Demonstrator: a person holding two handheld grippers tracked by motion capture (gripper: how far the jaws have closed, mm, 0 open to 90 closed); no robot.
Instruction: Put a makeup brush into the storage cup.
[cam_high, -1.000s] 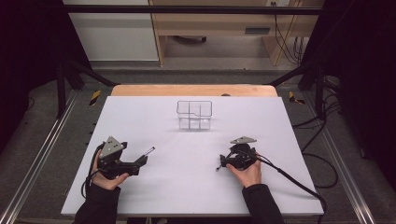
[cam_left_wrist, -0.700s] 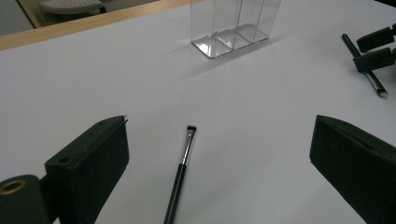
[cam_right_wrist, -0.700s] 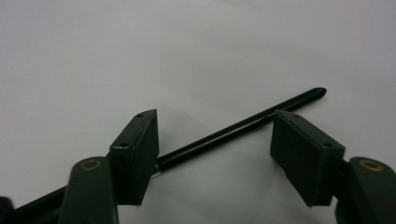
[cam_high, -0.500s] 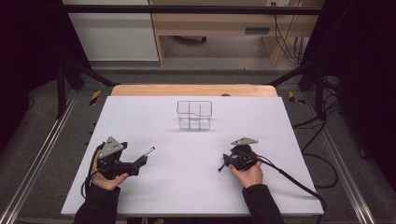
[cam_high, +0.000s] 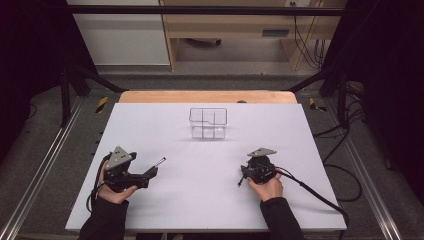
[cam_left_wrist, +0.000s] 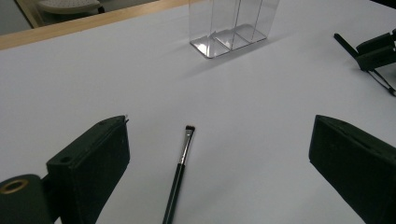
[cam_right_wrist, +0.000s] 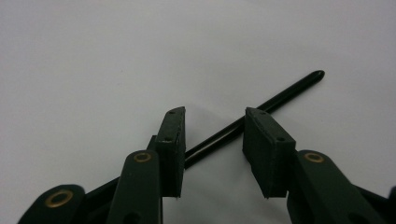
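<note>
A thin black make-up brush (cam_left_wrist: 182, 158) with a small dark tip lies on the white table (cam_high: 200, 200), between the wide-apart jaws of my left gripper (cam_left_wrist: 217, 126). In the high view that gripper (cam_high: 150, 172) rests at the front left with the brush (cam_high: 159, 162) sticking out to its right. At the front right, my right gripper (cam_high: 245, 176) tilts down onto the table. Its jaws (cam_right_wrist: 210, 114) stand open astride a slim black handle (cam_right_wrist: 289, 91) that lies flat and runs slantwise between them, with a gap on both sides.
A clear plastic organizer (cam_high: 208, 123) with several upright compartments stands at the middle back of the table; it is also in the left gripper view (cam_left_wrist: 233, 25). A wooden edge (cam_high: 207, 97) borders the far side. Cables trail off to the right.
My right gripper has shifted slightly nearer and lower over the black handle. The left gripper and its brush have not moved.
</note>
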